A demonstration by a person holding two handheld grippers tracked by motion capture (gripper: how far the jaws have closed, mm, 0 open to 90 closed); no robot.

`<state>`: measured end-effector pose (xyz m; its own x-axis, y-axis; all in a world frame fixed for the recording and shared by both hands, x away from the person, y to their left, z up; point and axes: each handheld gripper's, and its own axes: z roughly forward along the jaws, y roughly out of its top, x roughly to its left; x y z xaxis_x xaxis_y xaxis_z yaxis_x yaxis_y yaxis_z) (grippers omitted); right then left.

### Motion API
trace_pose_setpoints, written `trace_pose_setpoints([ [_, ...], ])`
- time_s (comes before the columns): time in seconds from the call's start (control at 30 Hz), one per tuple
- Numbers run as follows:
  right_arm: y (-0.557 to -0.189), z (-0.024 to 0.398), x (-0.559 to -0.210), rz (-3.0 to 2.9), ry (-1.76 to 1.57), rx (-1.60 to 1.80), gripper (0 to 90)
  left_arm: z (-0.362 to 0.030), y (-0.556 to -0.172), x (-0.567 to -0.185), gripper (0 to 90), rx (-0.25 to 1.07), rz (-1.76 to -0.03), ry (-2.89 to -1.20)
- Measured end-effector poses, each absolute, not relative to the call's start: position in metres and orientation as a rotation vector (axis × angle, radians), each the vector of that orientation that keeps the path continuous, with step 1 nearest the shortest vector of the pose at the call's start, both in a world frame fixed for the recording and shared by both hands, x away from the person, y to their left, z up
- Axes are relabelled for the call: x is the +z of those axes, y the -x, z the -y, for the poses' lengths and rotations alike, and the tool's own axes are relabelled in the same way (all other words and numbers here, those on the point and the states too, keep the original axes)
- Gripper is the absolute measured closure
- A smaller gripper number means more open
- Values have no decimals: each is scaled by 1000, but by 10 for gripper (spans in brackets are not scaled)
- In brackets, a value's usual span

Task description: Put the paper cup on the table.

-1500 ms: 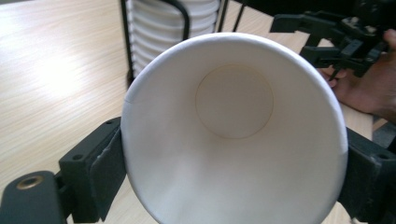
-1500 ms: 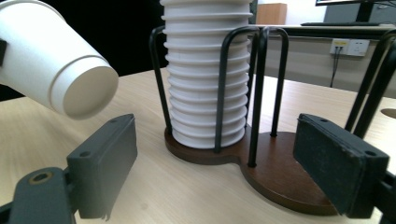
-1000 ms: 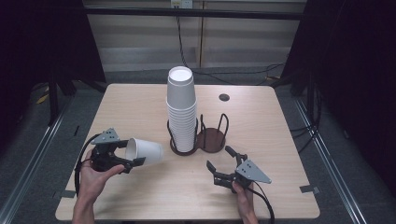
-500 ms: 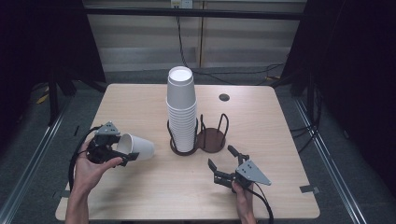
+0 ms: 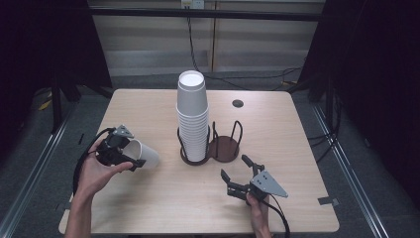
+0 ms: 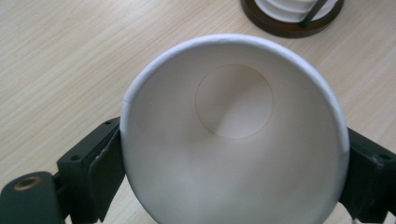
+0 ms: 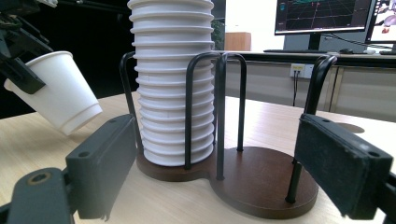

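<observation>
High view: pale wood counter [image 5: 163, 198] at frame centre, grey floor and dark curtains around it. My left gripper [image 5: 115, 148], lower left, has its fingers clamped on a white paper cup [image 5: 142, 153] lying tilted; those fingers have just been easing apart, cup between them. Cup stack [image 5: 193, 119] stands in the dark wire holder [image 5: 223, 148], centre. My right gripper [image 5: 242, 173], lower right, fingers spread, holding nothing.

Left gripper view: cup mouth faces the lens, wood grain behind.

Right gripper view: holder ahead; monitor [image 7: 322, 16] upper right.
</observation>
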<state>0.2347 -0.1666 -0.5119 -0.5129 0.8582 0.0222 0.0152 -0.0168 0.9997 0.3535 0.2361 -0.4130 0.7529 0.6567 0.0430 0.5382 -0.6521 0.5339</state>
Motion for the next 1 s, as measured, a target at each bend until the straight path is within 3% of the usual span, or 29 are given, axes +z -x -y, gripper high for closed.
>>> trace_pose_setpoints([
  [0.23, -235, 167, -512, -1594, -923, 1609, 124, -231, -360, -412, 87, 298, -901, -2557],
  [0.4, -235, 167, -512, -1595, -924, 1608, 124, -228, -363, -416, 72, 352, -926, -2557],
  [1.0, -234, 167, -512, -1595, -924, 1613, 124, -223, -372, -426, 48, 340, -945, -2521],
])
